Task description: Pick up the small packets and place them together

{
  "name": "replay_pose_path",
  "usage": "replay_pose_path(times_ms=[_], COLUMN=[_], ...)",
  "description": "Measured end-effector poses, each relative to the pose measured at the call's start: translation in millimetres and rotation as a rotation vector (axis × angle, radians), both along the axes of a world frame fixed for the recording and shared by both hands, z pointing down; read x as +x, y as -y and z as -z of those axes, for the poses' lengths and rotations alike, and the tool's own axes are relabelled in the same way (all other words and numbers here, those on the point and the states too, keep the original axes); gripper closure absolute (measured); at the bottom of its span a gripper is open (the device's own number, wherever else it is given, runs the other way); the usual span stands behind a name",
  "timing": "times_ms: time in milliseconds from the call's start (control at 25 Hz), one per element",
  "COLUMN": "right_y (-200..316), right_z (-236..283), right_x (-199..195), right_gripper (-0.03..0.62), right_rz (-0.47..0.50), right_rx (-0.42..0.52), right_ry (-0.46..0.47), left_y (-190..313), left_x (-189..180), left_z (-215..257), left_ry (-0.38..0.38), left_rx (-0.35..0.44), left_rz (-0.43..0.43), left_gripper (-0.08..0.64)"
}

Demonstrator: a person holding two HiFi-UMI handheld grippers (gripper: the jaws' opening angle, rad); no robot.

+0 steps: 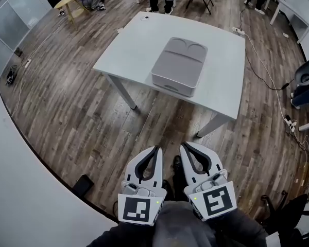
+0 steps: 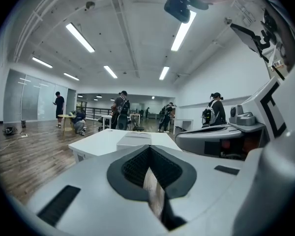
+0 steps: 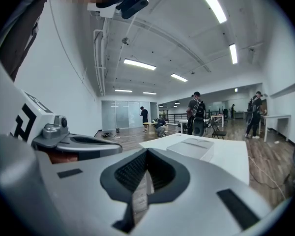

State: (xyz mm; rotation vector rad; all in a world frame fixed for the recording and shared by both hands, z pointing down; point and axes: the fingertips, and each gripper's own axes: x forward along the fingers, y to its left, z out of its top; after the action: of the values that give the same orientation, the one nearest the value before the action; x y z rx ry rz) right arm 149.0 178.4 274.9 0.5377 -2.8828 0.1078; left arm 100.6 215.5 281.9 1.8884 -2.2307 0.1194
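A box (image 1: 179,66) sat on the table (image 1: 134,45), nearer its front edge; the left gripper (image 1: 155,149) and right gripper (image 1: 184,146) hung side by side before the table, well apart from it

Lab hall: white table (image 1: 134,45), strip lights (image 2: 80,37)

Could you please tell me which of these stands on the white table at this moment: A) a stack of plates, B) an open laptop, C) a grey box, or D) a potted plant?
C: the head view shows a grey box with a moulded top resting on the white table.
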Motion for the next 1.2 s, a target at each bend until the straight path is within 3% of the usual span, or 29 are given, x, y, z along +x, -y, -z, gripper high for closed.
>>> replay_pose_path(times_ms=[320,520,920,1200], right_y=[55.8,96.3,162.4,183.9], right_z=[-30.4,-40.4,5.1,14.4], right_x=[-30.0,-45.1,-77.3,-102.8], right_gripper=[0.589,0.589,0.589,0.589], right_rz=[0.019,0.049,0.089,0.094], right_rx=[-0.073,-0.099,-0.035,0.009], right_ry=[-0.032,-0.046,0.038,0.057], left_y=[56.4,98.4,161.1,179.8], left_x=[-33.3,-49.5,-72.6,-93.0], left_z=[-27.8,-33.9,14.6,21.6], left_ry=[-0.036,-0.019,0.071,0.082], left_rx=[-0.072,-0.087,-0.042,-0.023], left_rz=[0.027,0.048,0.075,0.072], left_gripper=[0.56,0.56,0.56,0.56])
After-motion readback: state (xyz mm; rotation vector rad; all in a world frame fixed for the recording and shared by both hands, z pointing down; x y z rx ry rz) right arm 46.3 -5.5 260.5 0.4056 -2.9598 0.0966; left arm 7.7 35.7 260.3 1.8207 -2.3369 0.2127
